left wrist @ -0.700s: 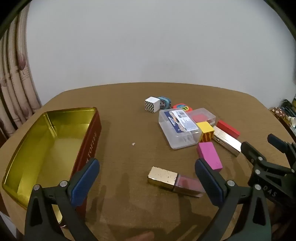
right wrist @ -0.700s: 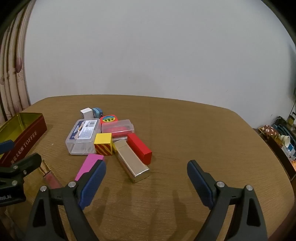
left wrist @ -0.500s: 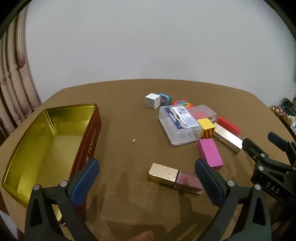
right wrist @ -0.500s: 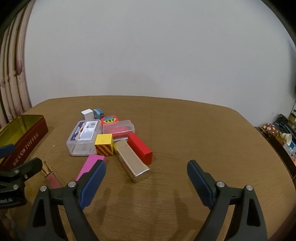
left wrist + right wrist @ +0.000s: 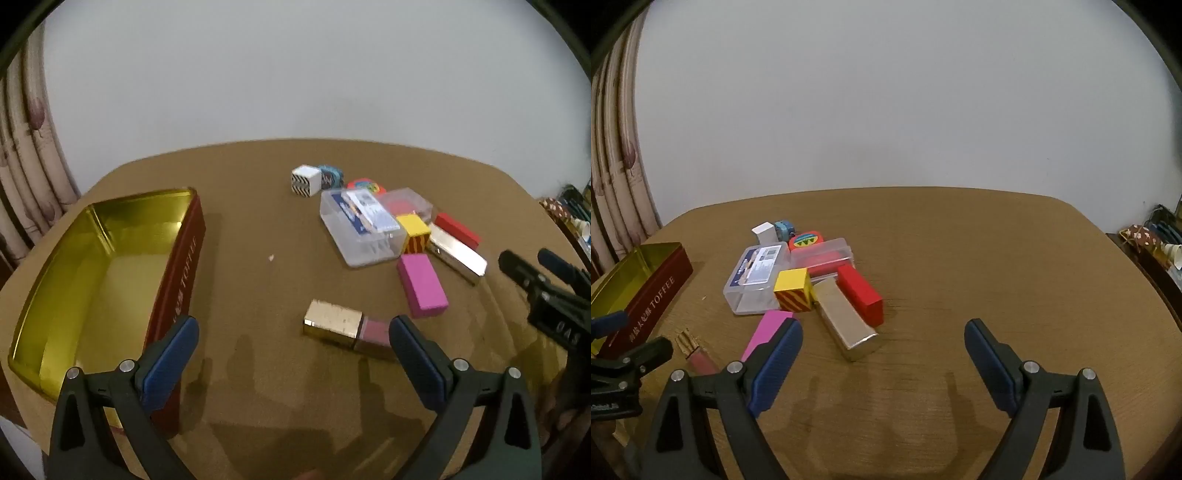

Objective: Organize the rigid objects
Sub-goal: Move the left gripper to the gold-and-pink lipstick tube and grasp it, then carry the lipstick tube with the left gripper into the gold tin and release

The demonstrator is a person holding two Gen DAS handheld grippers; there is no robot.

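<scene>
Rigid objects lie in one loose cluster toward the far middle of the brown table (image 5: 960, 258), with an open toffee tin (image 5: 110, 266) well apart at the left edge. The tin's gold inside holds nothing visible. Its long red wall faces the cluster across a wide bare strip of table.

Counted in the cluster: two clear plastic boxes, a larger labelled one (image 5: 364, 229) and a smaller one (image 5: 827, 254) with something red inside; one white cube with black chevrons (image 5: 306, 180); one blue roundish piece (image 5: 330, 176) just behind it; one red-and-yellow disc (image 5: 806, 240); one yellow cube with red stripes (image 5: 793, 290); one red block (image 5: 860, 295); one silver metal bar (image 5: 846, 325) touching the red block's side; one pink block (image 5: 423, 290) at the near edge of the group.

A gold-capped lipstick case (image 5: 345, 326) lies alone on its side, nearer than the cluster and just beside the pink block.

Left tongs (image 5: 293, 360) hover wide open and hold nothing; their right pad overlaps the rose end of the lipstick case in view, though contact cannot be judged. Right tongs (image 5: 882, 363) are also spread wide and hold nothing, above bare table, with the pink block partly behind the left pad. Open table stretches to the right of the cluster up to the rounded far and right edges
</scene>
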